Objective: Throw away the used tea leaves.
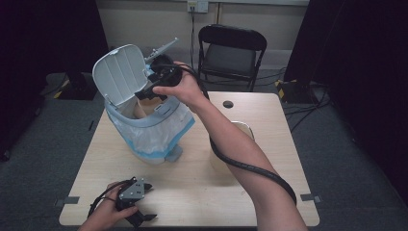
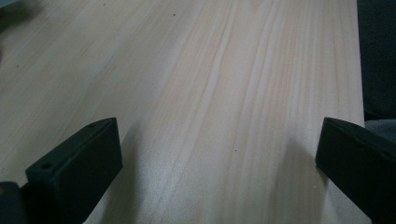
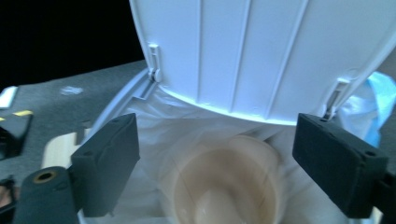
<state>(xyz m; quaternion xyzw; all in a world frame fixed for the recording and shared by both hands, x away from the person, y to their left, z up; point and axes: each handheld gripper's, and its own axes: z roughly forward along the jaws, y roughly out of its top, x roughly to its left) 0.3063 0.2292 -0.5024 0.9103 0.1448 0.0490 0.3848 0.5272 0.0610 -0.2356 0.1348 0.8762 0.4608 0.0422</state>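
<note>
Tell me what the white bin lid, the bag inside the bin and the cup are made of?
The white ribbed bin lid looks like hard moulded plastic: smooth, slightly glossy, with raised ribs and clip hinges. The thin white liner bag seems to be soft plastic film, crinkled and see-through. The beige cup lying in it is probably paper or plastic; its matte look leaves that open.

Beige cup (image 3: 229, 186) in lined bin (image 3: 140, 91), lid (image 3: 261, 51) raised.
</note>
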